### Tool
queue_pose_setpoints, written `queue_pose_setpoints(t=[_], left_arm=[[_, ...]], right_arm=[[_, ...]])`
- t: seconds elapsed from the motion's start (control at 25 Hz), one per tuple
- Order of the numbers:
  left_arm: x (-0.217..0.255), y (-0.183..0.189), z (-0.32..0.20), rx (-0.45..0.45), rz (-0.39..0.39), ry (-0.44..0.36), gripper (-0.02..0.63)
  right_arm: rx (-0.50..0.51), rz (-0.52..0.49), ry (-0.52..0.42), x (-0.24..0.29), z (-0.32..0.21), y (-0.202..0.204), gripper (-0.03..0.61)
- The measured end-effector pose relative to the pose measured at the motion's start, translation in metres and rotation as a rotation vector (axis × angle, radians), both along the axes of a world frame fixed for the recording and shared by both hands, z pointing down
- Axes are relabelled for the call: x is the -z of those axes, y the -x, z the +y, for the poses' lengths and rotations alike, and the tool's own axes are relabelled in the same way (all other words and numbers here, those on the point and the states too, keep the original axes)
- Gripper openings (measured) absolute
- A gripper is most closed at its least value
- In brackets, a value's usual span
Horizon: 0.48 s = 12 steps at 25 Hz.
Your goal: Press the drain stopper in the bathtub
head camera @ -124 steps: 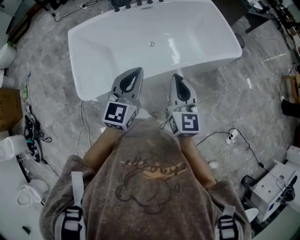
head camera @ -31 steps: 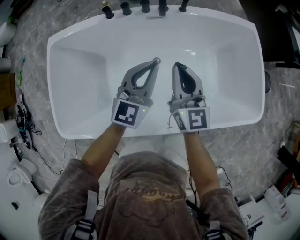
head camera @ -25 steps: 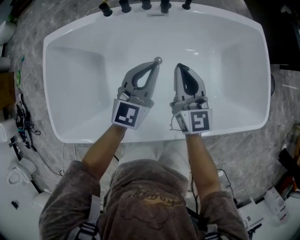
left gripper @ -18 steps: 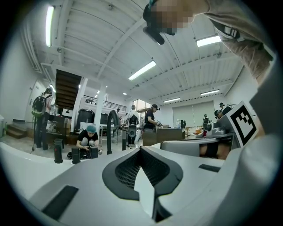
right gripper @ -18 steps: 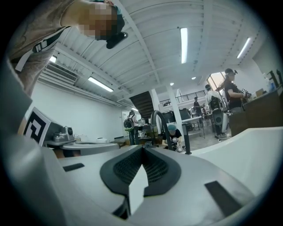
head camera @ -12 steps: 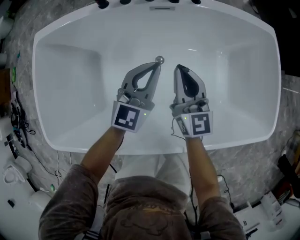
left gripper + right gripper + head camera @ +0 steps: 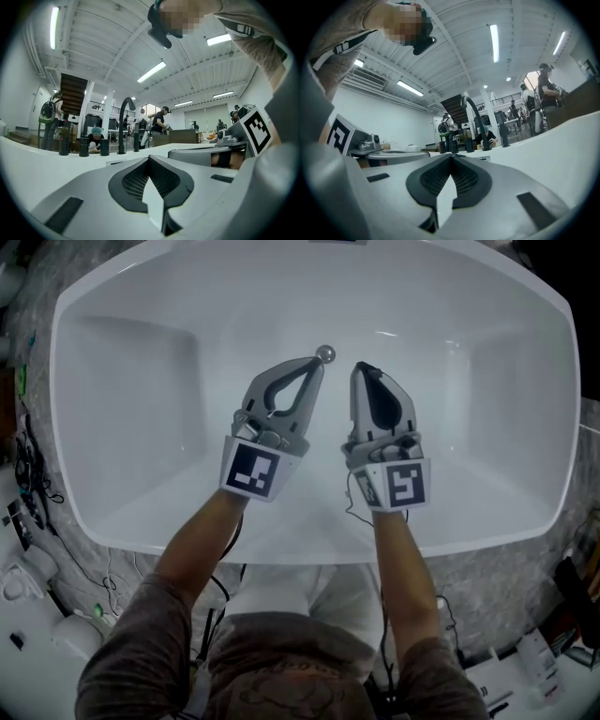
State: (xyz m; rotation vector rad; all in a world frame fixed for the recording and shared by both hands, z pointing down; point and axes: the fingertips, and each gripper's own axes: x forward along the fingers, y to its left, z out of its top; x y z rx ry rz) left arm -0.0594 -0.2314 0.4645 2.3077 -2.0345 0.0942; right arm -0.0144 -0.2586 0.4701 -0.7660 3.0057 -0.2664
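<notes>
The white bathtub (image 7: 122, 474) fills the head view. Its round chrome drain stopper (image 7: 325, 354) sits on the tub floor near the far middle. My left gripper (image 7: 314, 365) is shut, and its tip lies right beside the stopper, on the stopper's near left; I cannot tell whether they touch. My right gripper (image 7: 361, 369) is shut with nothing in it, a little to the right of the stopper. In the left gripper view the left gripper (image 7: 149, 157) shows its jaws closed together. The right gripper (image 7: 451, 156) looks the same in its own view. Neither gripper view shows the stopper.
A black curved faucet (image 7: 123, 125) and black knobs (image 7: 83, 146) stand on the tub's far rim; the faucet (image 7: 474, 118) also shows in the right gripper view. Cables (image 7: 28, 484) lie on the floor left of the tub. People stand in the hall behind.
Over five seconds both grippers went from outside the tub's near rim to over its floor. In the last second the view closed in and the left tip stayed beside the stopper.
</notes>
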Motion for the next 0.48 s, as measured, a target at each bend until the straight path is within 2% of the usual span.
queue_pose_setpoints(t=[0.48], left_arm=[[-0.059,0.005,-0.011,0.004,-0.007,0.024,0.002]], right_arm=[[0.040,0.017,0.013,-0.057,-0.011,0.009,-0.002]])
